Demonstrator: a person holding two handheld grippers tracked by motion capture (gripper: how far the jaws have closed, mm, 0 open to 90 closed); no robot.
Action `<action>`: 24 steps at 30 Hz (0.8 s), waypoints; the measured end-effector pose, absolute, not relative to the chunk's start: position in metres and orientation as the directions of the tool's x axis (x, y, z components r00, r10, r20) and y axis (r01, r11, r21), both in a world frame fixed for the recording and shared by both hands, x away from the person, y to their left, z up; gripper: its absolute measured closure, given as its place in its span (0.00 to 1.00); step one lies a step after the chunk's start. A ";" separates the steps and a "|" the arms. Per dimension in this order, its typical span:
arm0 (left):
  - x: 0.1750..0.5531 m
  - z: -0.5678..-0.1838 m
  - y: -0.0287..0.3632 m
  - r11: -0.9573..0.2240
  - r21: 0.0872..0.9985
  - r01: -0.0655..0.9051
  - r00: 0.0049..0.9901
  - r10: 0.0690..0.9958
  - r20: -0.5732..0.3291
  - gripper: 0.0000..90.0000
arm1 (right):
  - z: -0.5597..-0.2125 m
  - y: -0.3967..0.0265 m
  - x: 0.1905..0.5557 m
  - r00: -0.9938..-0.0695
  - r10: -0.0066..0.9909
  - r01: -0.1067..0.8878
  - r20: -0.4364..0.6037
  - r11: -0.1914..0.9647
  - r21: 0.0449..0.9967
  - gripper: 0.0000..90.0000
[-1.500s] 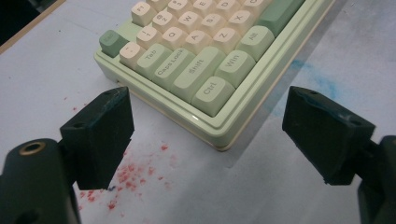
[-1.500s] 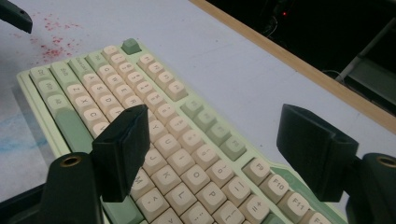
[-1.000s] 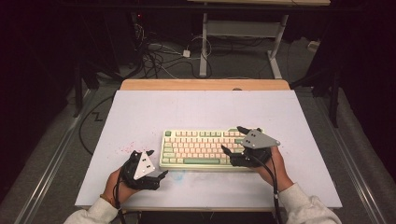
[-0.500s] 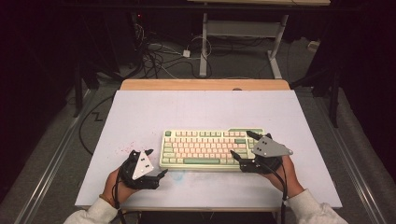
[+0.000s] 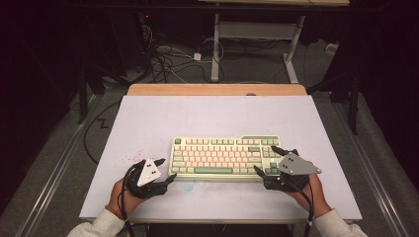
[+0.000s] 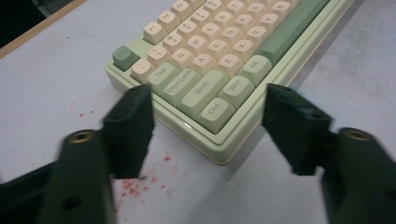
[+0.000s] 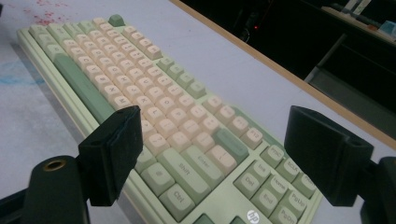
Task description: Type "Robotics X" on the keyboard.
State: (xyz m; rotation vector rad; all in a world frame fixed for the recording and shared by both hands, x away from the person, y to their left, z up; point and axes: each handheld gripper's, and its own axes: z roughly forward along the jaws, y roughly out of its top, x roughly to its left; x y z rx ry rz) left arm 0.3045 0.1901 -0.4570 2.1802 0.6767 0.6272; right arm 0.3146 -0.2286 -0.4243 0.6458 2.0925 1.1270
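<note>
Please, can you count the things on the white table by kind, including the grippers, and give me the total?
Keyboard: 1
Grippers: 2, the left gripper and the right gripper
Total: 3

We saw a keyboard [image 5: 225,158] lying flat on the table [image 5: 212,118], near its front edge and about midway across, its long side running along that edge. Its case was pale green; most keycaps were cream, with green modifier keys, a green space bar and a green key at the top left corner. All the keys faced up.
</note>
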 end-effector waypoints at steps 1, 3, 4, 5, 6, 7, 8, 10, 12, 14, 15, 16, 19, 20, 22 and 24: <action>0.304 -0.456 0.190 -0.575 0.774 0.264 0.744 0.632 0.216 0.57 | -0.425 -0.231 0.313 -0.654 0.686 0.111 -0.319 0.504 0.856 0.23; 0.304 -0.454 0.191 -0.573 0.776 0.263 0.752 0.626 0.208 0.70 | -0.426 -0.234 0.311 -0.653 0.687 0.111 -0.318 0.502 0.858 0.22; 0.304 -0.452 0.191 -0.576 0.774 0.261 0.753 0.624 0.210 0.73 | -0.427 -0.236 0.309 -0.652 0.687 0.108 -0.321 0.504 0.857 0.22; 0.304 -0.452 0.191 -0.574 0.774 0.266 0.751 0.627 0.208 0.78 | -0.428 -0.238 0.308 -0.649 0.690 0.111 -0.322 0.504 0.857 0.23; 0.305 -0.451 0.191 -0.573 0.770 0.279 0.758 0.624 0.190 0.82 | -0.429 -0.239 0.307 -0.646 0.693 0.114 -0.319 0.501 0.858 0.22; 0.306 -0.450 0.191 -0.574 0.769 0.280 0.760 0.622 0.188 0.86 | -0.430 -0.240 0.306 -0.644 0.696 0.117 -0.318 0.501 0.858 0.22; 0.306 -0.448 0.191 -0.575 0.767 0.283 0.759 0.624 0.187 0.90 | -0.432 -0.241 0.304 -0.646 0.693 0.116 -0.322 0.505 0.855 0.22; 0.307 -0.446 0.189 -0.574 0.769 0.283 0.762 0.621 0.183 0.97 | -0.436 -0.243 0.301 -0.646 0.688 0.114 -0.330 0.515 0.850 0.22; 0.309 -0.444 0.186 -0.583 0.758 0.293 0.772 0.612 0.173 0.97 | -0.439 -0.245 0.298 -0.640 0.693 0.111 -0.333 0.511 0.852 0.23; 0.312 -0.443 0.180 -0.600 0.743 0.297 0.778 0.603 0.175 0.97 | -0.440 -0.246 0.296 -0.631 0.700 0.115 -0.334 0.511 0.852 0.23; 0.314 -0.442 0.178 -0.608 0.732 0.307 0.790 0.591 0.160 0.97 | -0.441 -0.246 0.295 -0.630 0.699 0.118 -0.337 0.515 0.849 0.23; 0.315 -0.442 0.174 -0.623 0.720 0.307 0.796 0.582 0.165 0.97 | -0.442 -0.247 0.294 -0.633 0.696 0.118 -0.338 0.519 0.847 0.23; 0.321 -0.436 0.166 -0.633 0.710 0.308 0.805 0.571 0.161 0.97 | -0.444 -0.247 0.292 -0.632 0.696 0.127 -0.341 0.527 0.840 0.23; 0.323 -0.434 0.164 -0.633 0.712 0.305 0.808 0.568 0.158 0.97 | -0.445 -0.247 0.291 -0.630 0.696 0.126 -0.345 0.530 0.839 0.23; 0.327 -0.431 0.158 -0.639 0.709 0.299 0.822 0.549 0.149 0.97 | -0.445 -0.248 0.291 -0.625 0.698 0.126 -0.350 0.533 0.837 0.23; 0.331 -0.429 0.152 -0.652 0.695 0.303 0.834 0.535 0.138 0.97 | -0.445 -0.249 0.292 -0.624 0.700 0.128 -0.347 0.530 0.839 0.23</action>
